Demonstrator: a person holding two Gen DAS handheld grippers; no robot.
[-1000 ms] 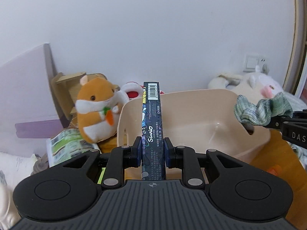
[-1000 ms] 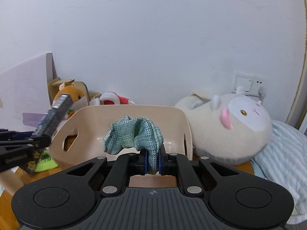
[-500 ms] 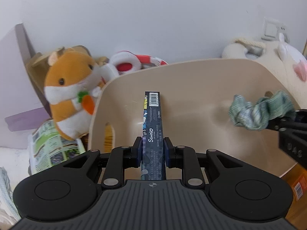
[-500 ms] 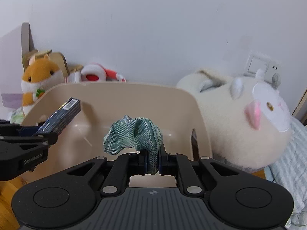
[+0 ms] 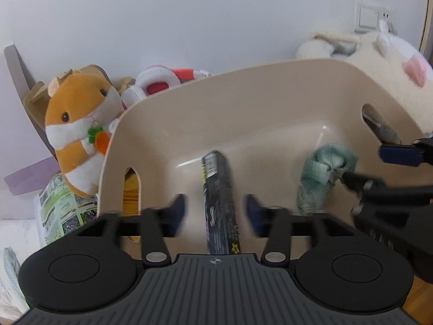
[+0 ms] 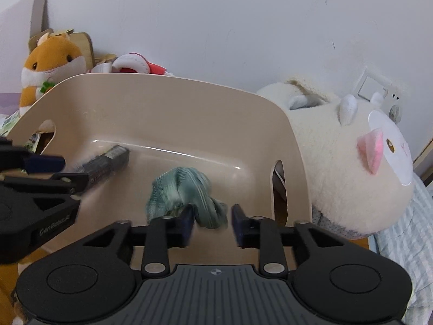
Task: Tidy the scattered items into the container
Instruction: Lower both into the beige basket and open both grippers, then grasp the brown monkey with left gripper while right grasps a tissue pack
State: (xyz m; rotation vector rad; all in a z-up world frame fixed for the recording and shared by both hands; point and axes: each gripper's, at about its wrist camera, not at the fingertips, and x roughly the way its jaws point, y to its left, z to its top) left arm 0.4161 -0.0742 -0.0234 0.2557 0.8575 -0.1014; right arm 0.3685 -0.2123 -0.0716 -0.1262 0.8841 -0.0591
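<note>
A beige plastic basket [image 5: 243, 103] fills both views, and it also shows in the right wrist view [image 6: 176, 100]. My left gripper [image 5: 215, 212] is open over the basket. A long dark blue box [image 5: 219, 200] lies loose between its fingers, blurred by motion. My right gripper [image 6: 211, 220] is open over the basket. A green checked scrunchie [image 6: 184, 192] sits loose just in front of its fingers. The box also shows in the right wrist view [image 6: 107, 166], and the scrunchie also shows in the left wrist view [image 5: 322, 176].
An orange hamster plush [image 5: 78, 132] and a red and white toy [image 5: 159, 81] stand behind the basket on the left. A large cream plush [image 6: 351, 157] lies to its right, against a striped pillow [image 6: 406, 243]. A green printed packet [image 5: 65, 211] lies left of the basket.
Both grippers have moved lower over the basket and opened. The blue box and the scrunchie have come free of the fingers and are dropping into the basket.
</note>
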